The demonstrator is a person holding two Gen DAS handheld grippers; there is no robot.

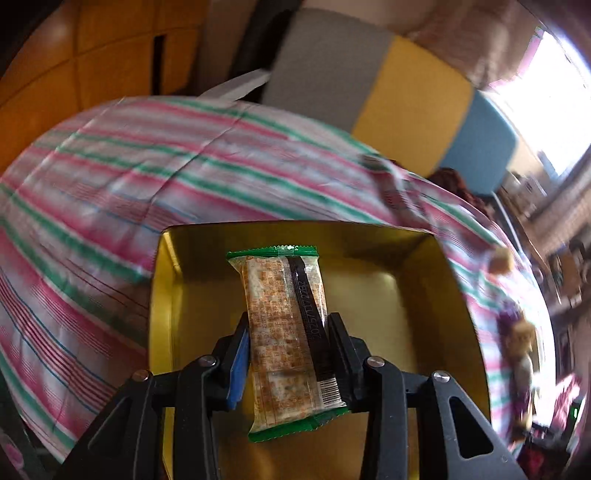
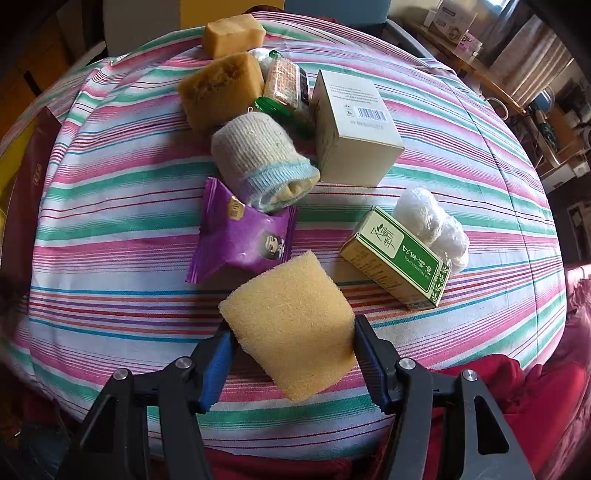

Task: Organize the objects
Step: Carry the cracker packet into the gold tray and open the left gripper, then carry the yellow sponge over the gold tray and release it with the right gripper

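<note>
Between the left gripper's [image 1: 288, 354] jaws, clamped by its long sides, a green-ended cracker pack [image 1: 286, 332] hangs above a yellow tin [image 1: 436, 295] whose inside looks bare. That tin sits on the striped cloth [image 1: 129, 177] covering the tabletop, near one edge.

On the right, the gripper [image 2: 291, 354] has its jaws pressed on a tan sponge [image 2: 291, 325], squeezing it at both sides just over the near edge of the tabletop. Beyond it lies a purple packet [image 2: 240, 240], touching a rolled sock [image 2: 262, 158] further in. Right of these a green box [image 2: 399, 258] lies flat with clear-wrapped white bundles [image 2: 432, 225] against its far side. A pale carton [image 2: 354, 129] stands toward the middle. Toward the far edge sit two more sponges, a brownish one [image 2: 221, 88] and an orange one [image 2: 232, 35], with another cracker pack [image 2: 286, 88] wedged between the brownish sponge and the carton.
</note>
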